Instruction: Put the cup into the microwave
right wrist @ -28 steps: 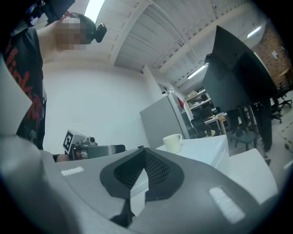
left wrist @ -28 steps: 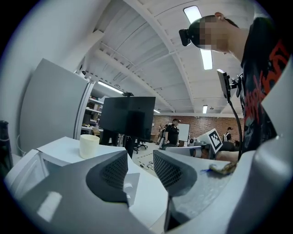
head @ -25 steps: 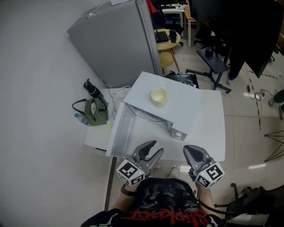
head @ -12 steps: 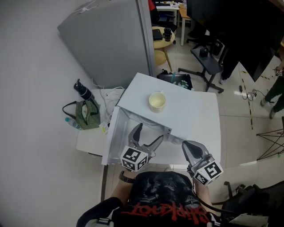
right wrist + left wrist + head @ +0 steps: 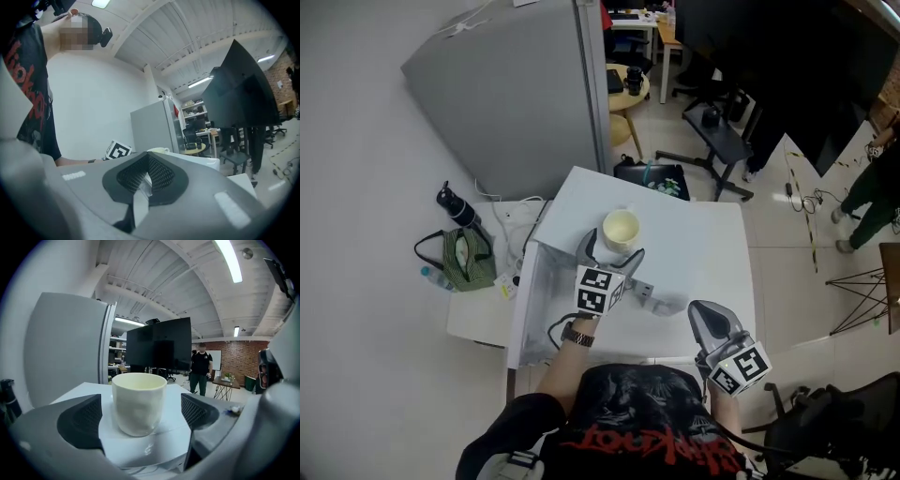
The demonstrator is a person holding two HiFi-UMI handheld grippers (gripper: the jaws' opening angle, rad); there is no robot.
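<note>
White microwave (image 5: pixel 703 246) top, one cup (image 5: pixel 621 228)

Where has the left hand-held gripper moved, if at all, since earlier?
Yes: the left hand-held gripper went forward from the microwave's near edge to the cup on top; jaws opening, either side, not touching.

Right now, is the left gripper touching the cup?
Apart. The left gripper view shows the cream cup standing between the left gripper's opening jaws, with bare microwave top visible between its pads and the cup's sides.
</note>
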